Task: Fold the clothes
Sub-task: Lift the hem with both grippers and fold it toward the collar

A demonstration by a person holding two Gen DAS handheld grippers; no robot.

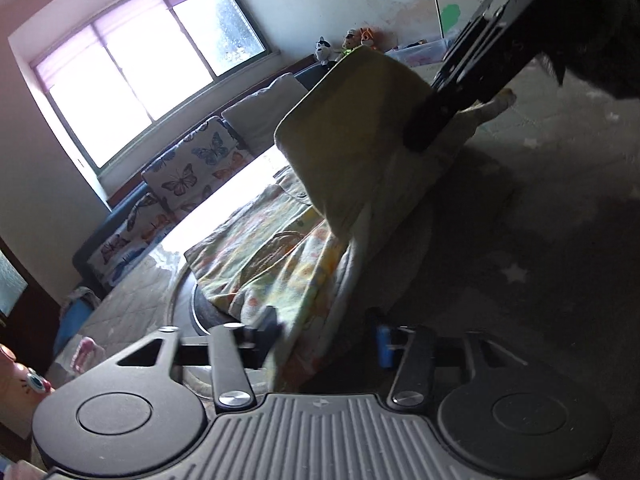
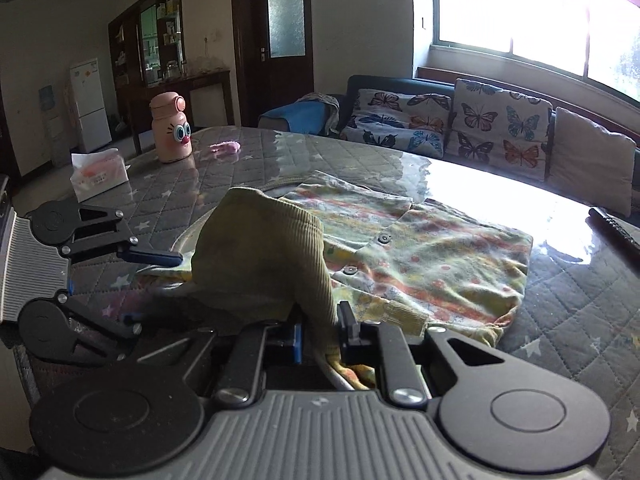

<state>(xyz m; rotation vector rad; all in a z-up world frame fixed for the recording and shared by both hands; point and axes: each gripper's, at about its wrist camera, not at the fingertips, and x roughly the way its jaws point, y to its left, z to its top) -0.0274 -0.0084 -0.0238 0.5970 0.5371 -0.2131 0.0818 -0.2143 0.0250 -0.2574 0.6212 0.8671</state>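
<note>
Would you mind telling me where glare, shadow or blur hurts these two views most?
Left wrist view: the window is blown out, glare whitens the table, the right half is in deep shadow, and the garment near the left gripper is motion-blurred. Right wrist view: window glare washes the far tabletop; the right gripper and shirt stay sharp.
</note>
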